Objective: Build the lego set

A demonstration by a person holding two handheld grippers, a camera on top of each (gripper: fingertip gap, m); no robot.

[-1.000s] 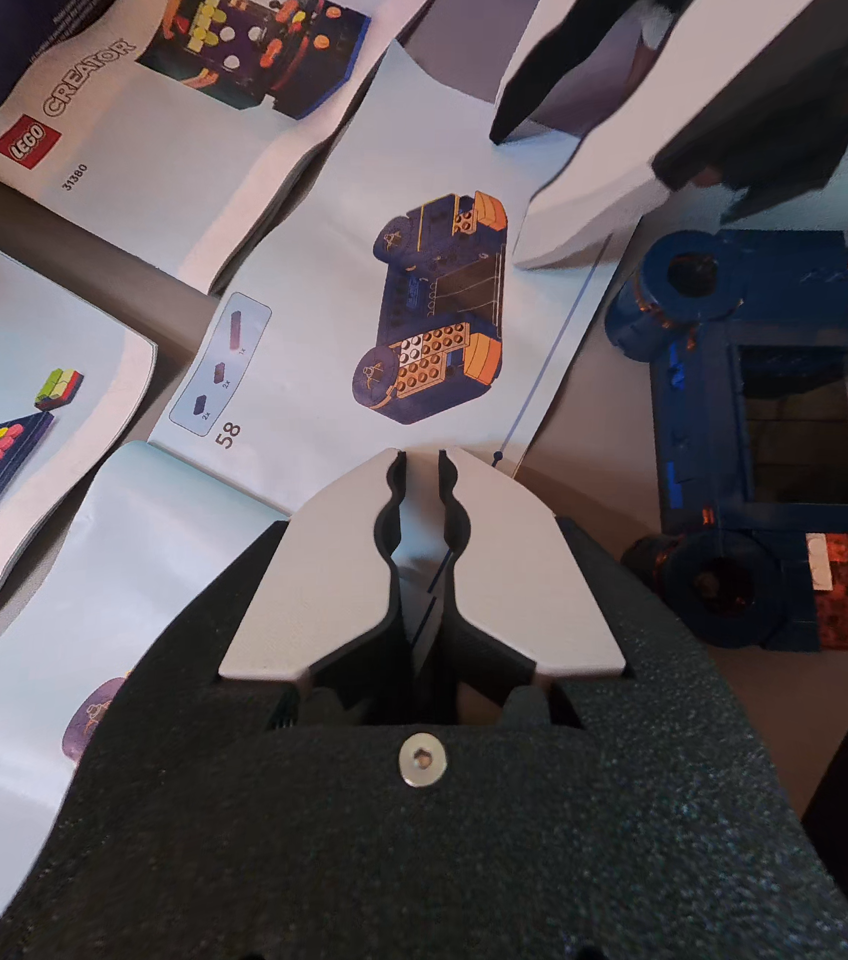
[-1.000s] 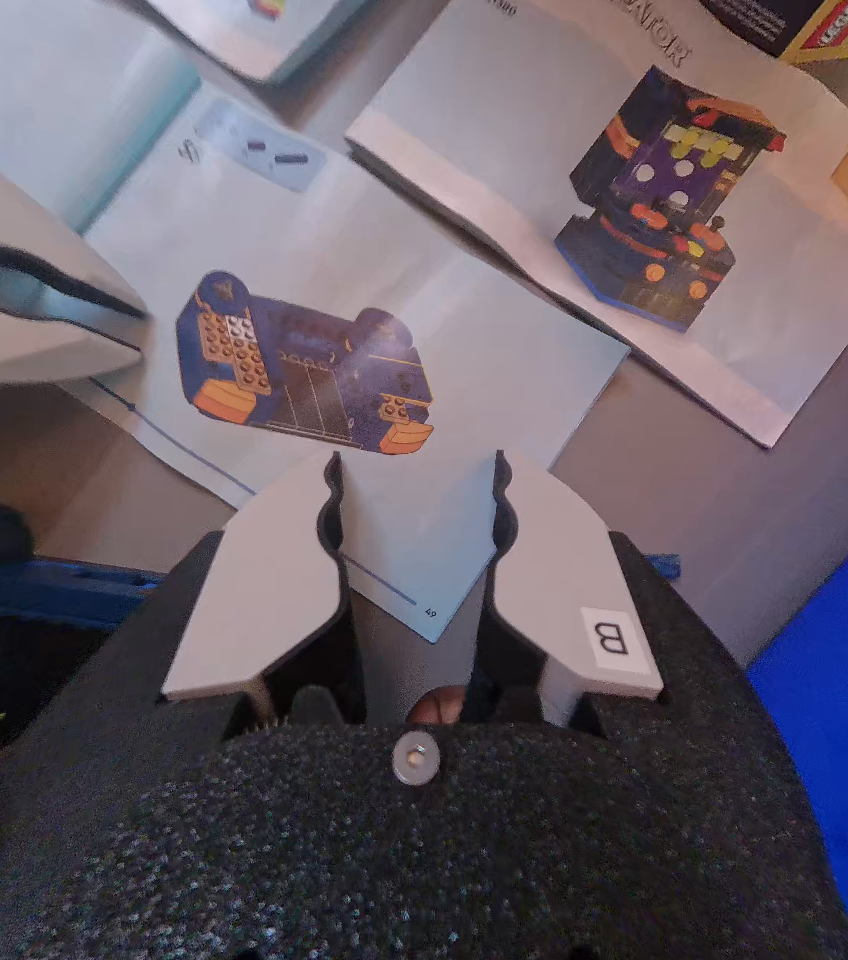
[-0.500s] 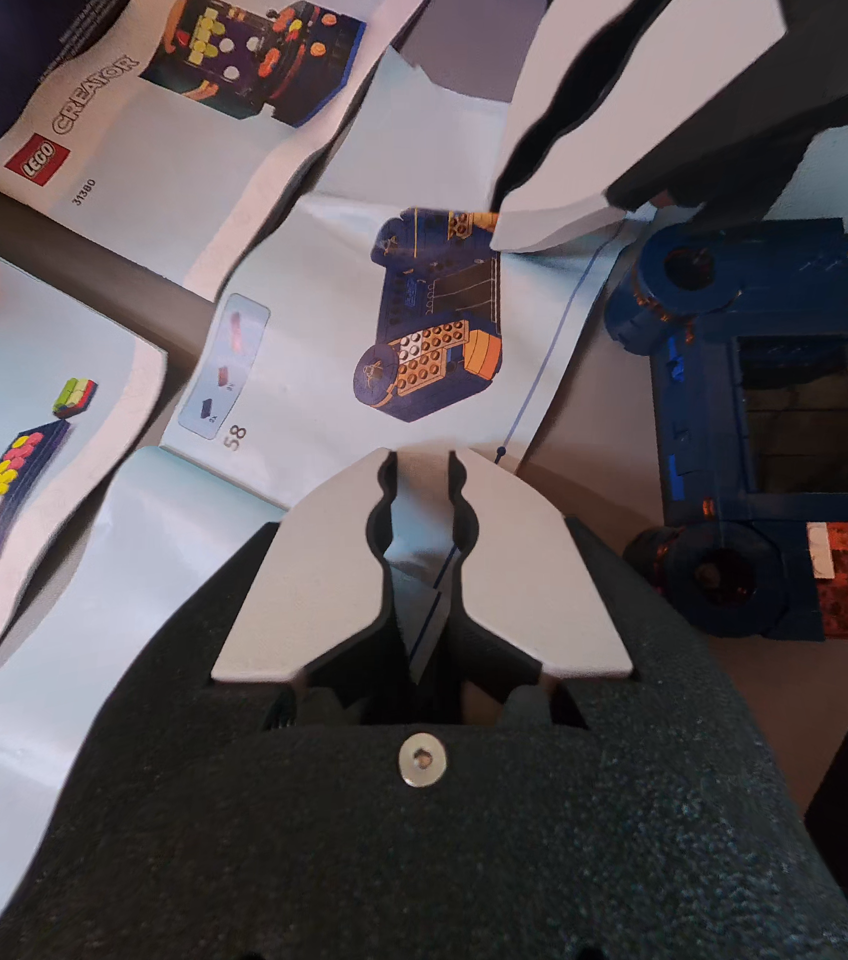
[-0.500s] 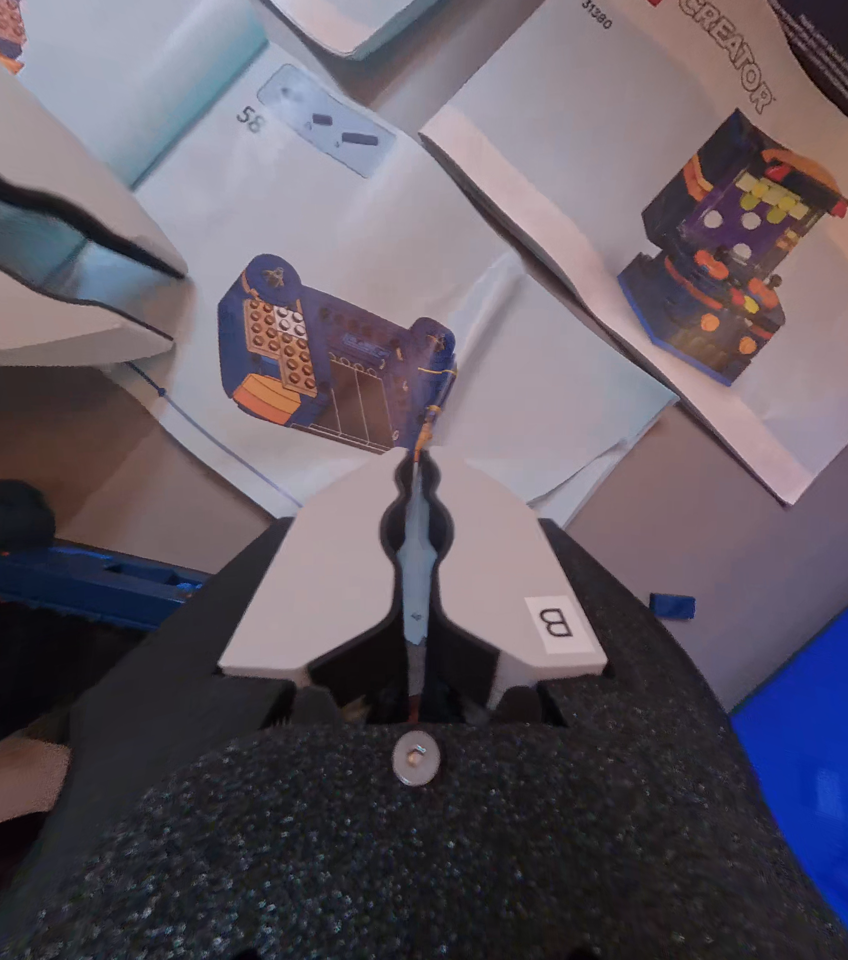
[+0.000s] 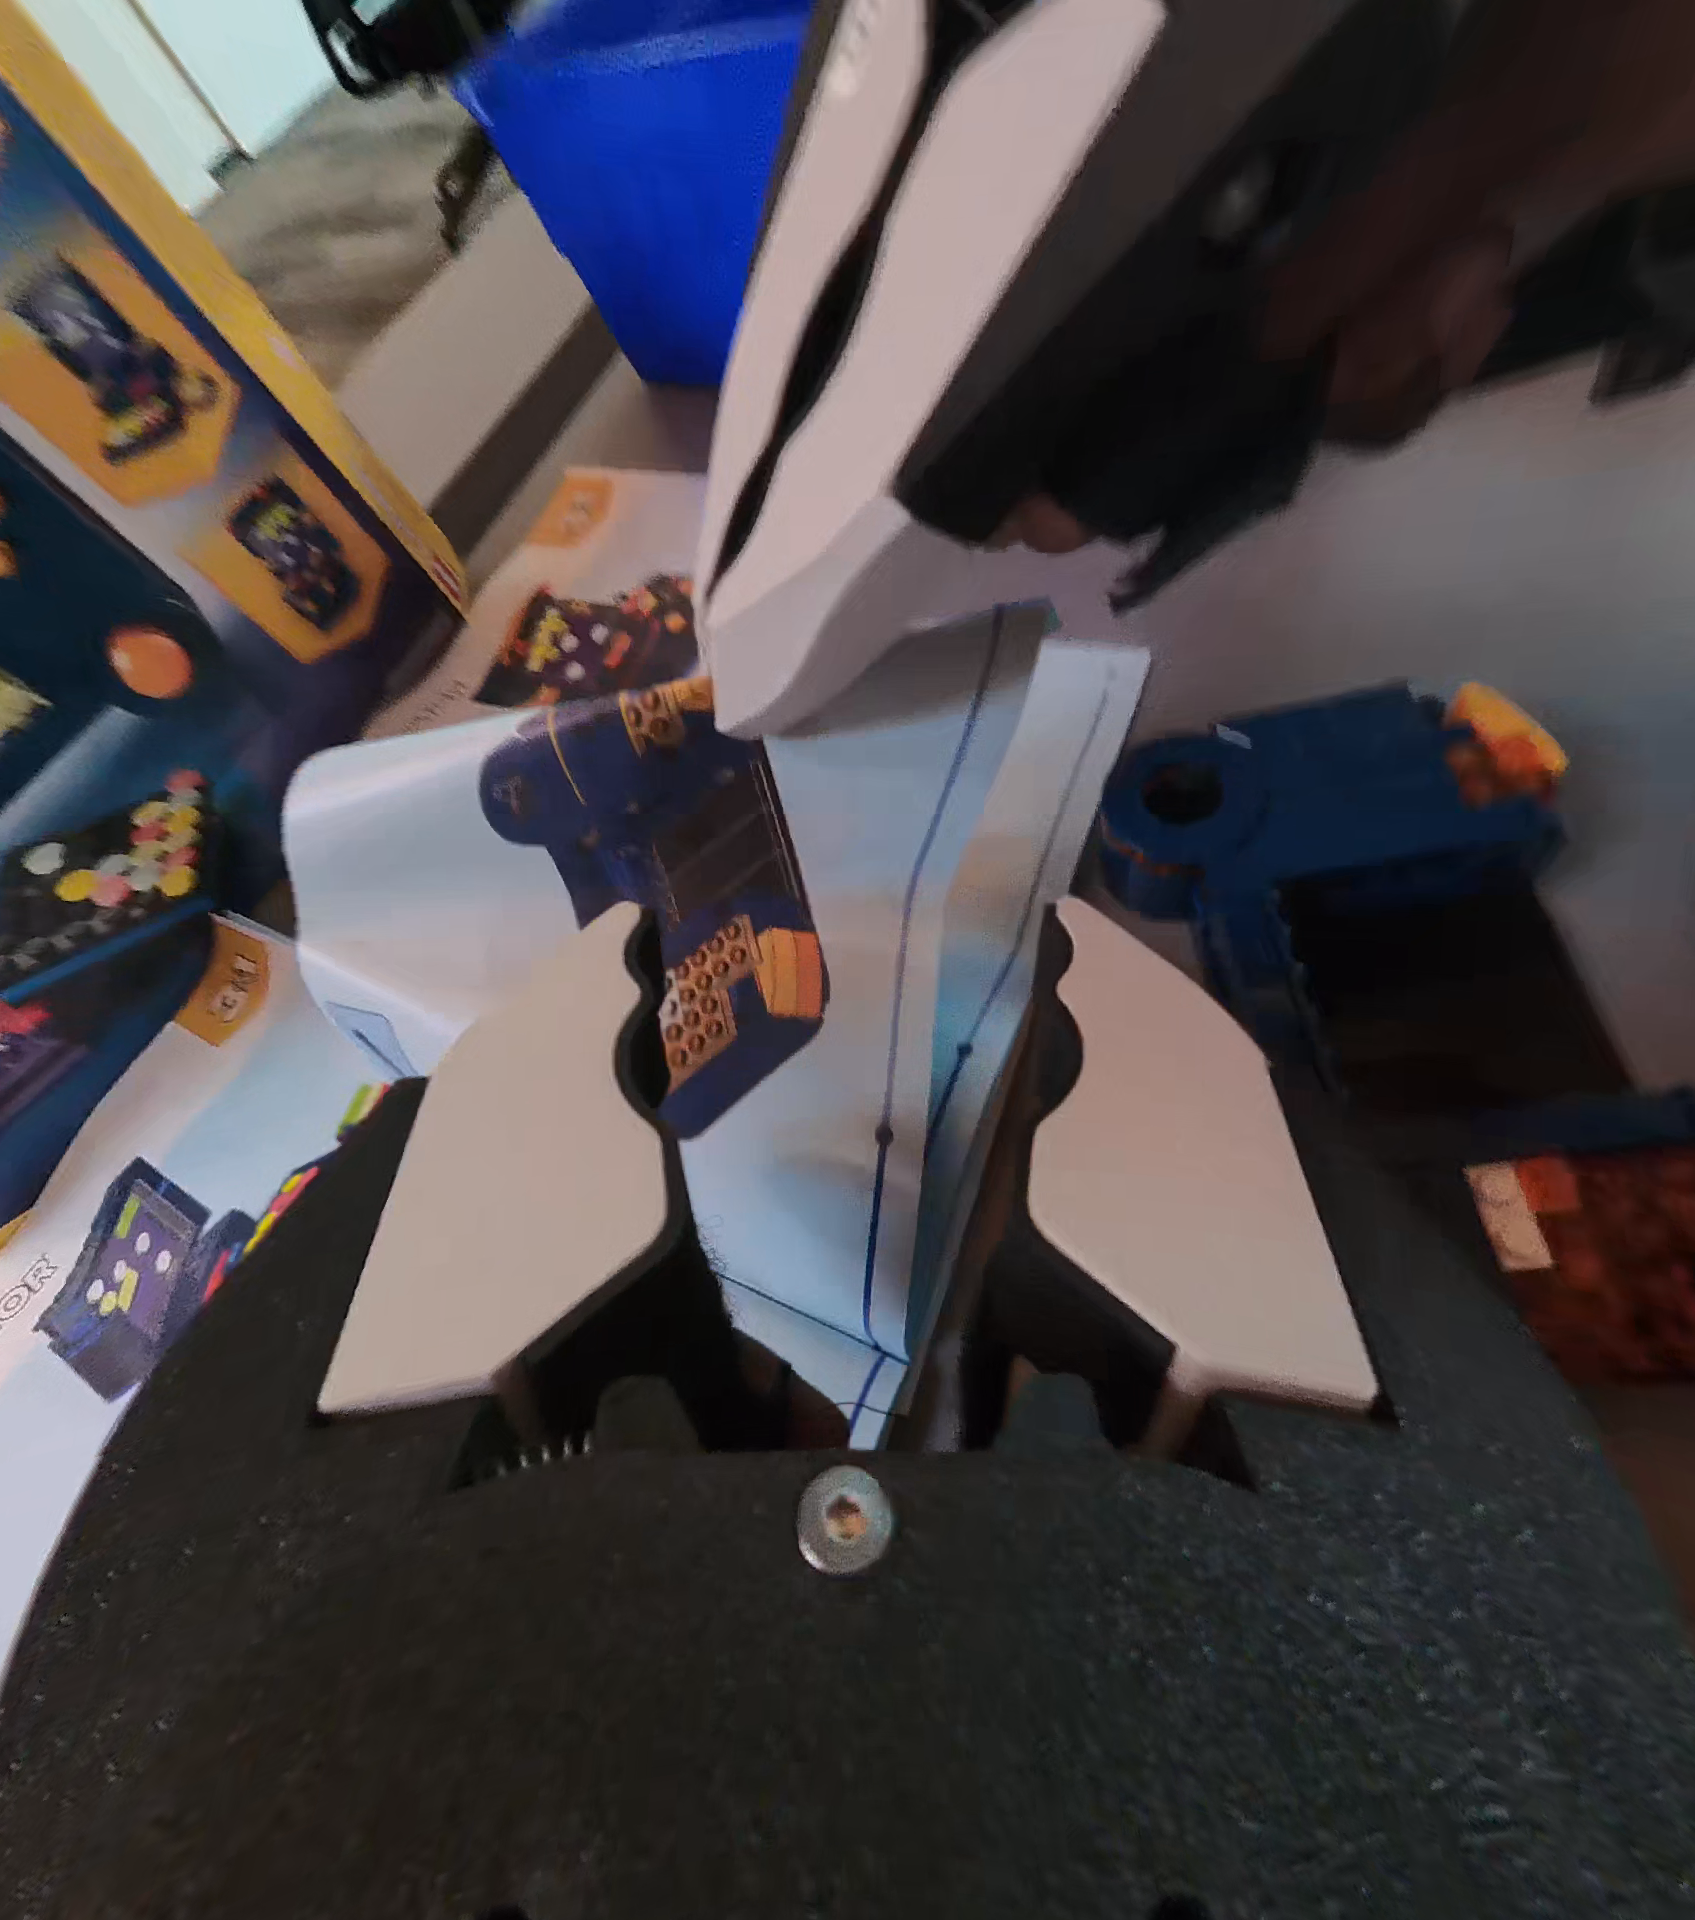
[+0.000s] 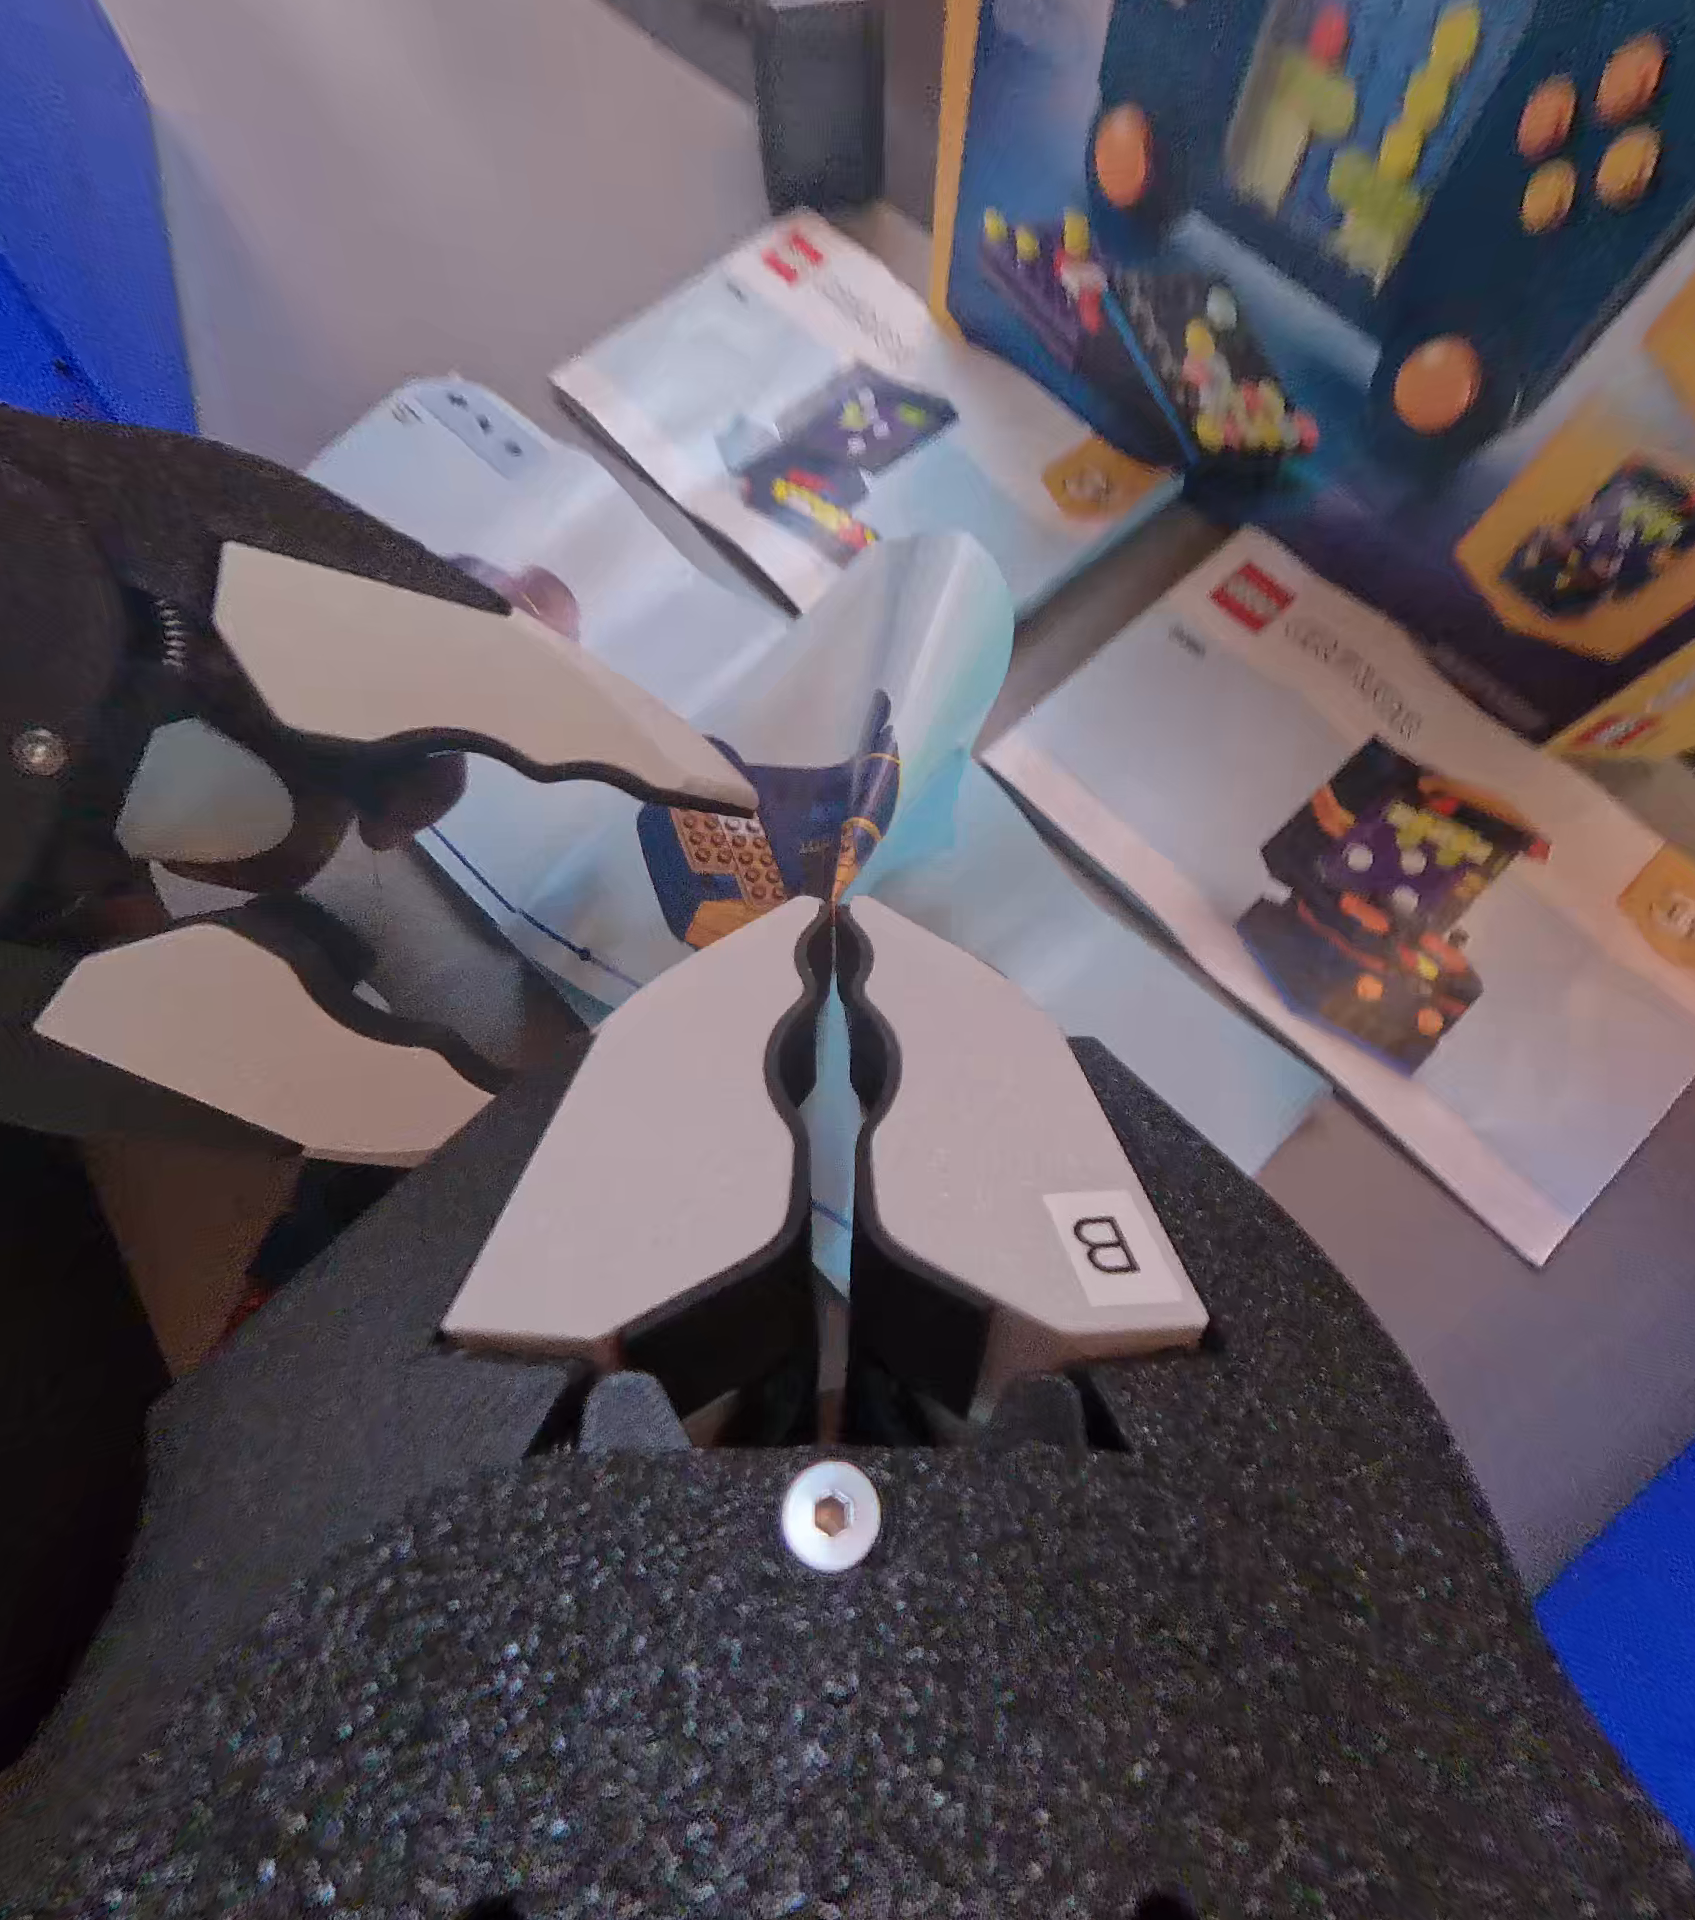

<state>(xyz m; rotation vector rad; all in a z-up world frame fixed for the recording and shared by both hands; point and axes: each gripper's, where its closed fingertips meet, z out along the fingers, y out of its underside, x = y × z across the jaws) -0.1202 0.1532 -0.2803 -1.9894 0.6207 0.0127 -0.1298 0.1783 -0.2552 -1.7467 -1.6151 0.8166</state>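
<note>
Pinching the lifted manual page, right gripper (left gripper gapes around it).

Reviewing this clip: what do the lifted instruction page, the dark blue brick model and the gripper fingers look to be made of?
Lifted instruction page: thin printed paper with a slight sheen; it curls and bends where the right gripper pinches it. Dark blue brick model: moulded plastic, apparently glossy, with studs and some translucent orange pieces. Left gripper fingers: smooth, matte pale-grey faces on black grainy bodies, probably printed plastic.

Blue lego build flat on table
</note>
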